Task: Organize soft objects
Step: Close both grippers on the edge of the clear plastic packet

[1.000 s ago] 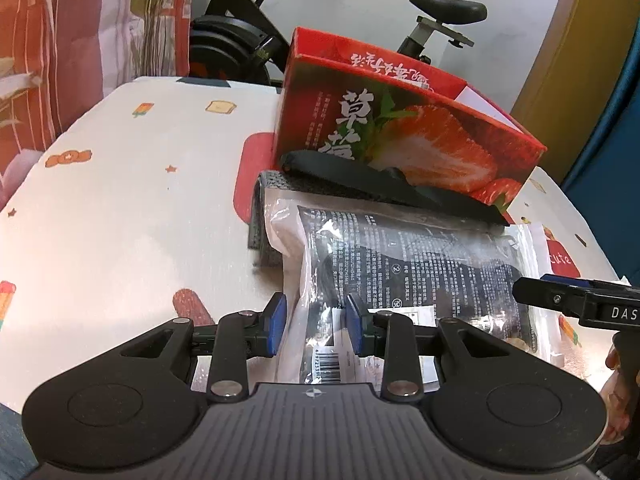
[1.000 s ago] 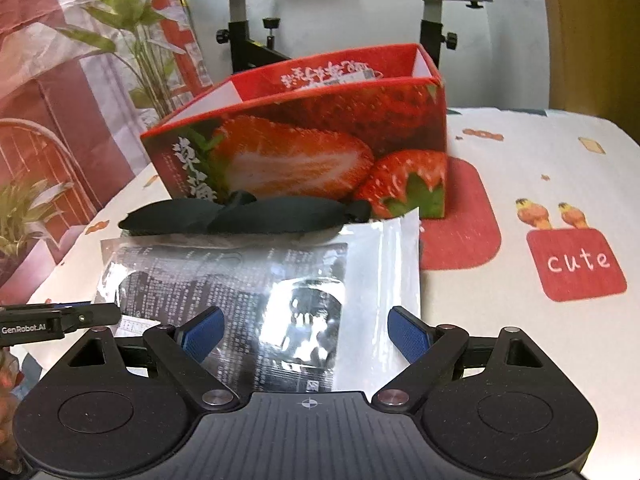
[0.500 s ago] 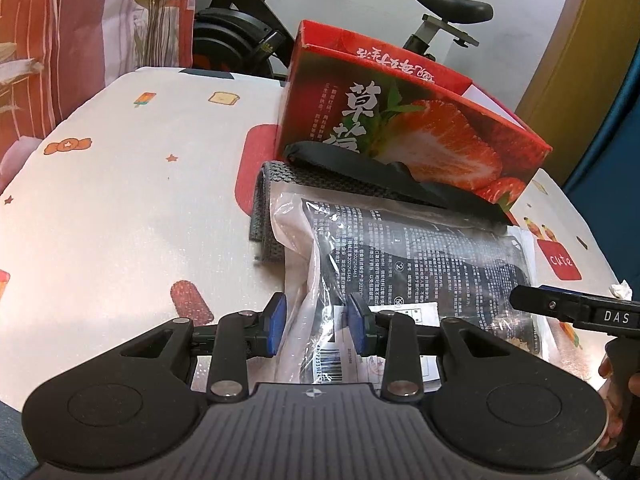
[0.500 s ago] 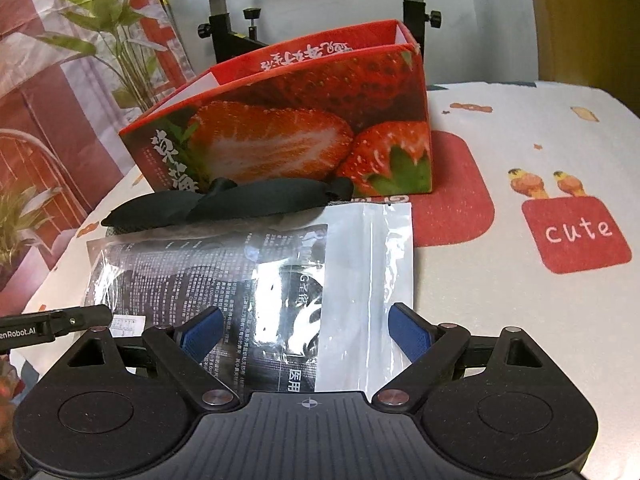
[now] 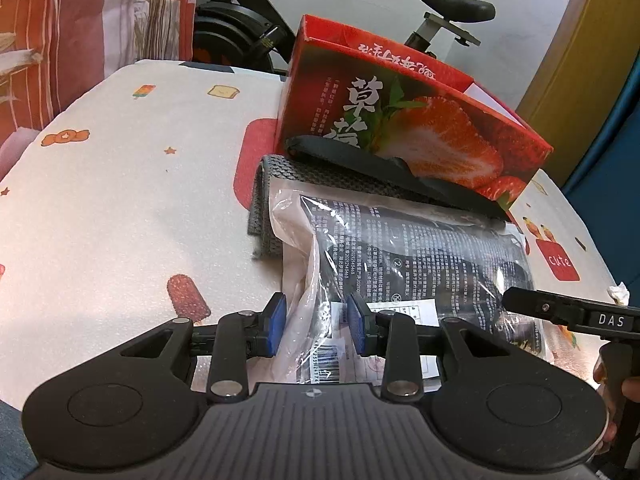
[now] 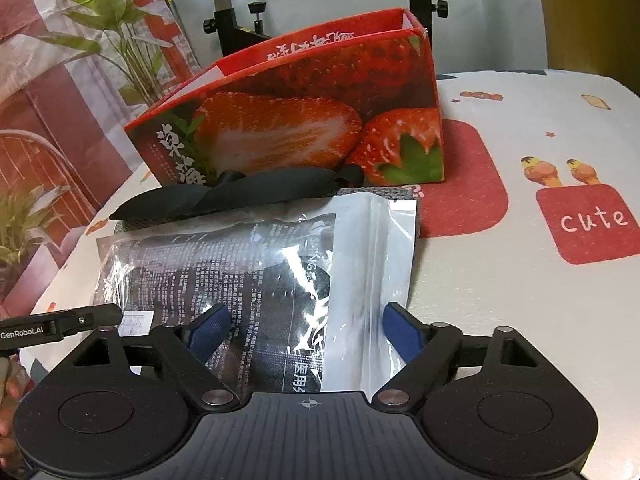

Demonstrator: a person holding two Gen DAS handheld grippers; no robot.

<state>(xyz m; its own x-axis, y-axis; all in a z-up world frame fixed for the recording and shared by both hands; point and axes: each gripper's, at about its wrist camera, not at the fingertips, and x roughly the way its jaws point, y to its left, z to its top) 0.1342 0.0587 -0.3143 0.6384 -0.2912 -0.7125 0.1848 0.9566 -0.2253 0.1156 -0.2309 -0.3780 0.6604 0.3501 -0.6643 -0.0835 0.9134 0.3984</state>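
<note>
Btwn 2 grippers' jaws: plastic pouch (image 5: 420,256)

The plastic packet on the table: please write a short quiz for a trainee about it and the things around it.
1. True or false: the strawberry box is closed with a lid.
2. What lies under the plastic packet?
A. a grey woven cloth
B. a plate
C. a newspaper
3. Which gripper pinches a bunched end of the packet, the left gripper or the right gripper?

Key: 1 false, its top is open; 2 A; 3 the left gripper.
</note>
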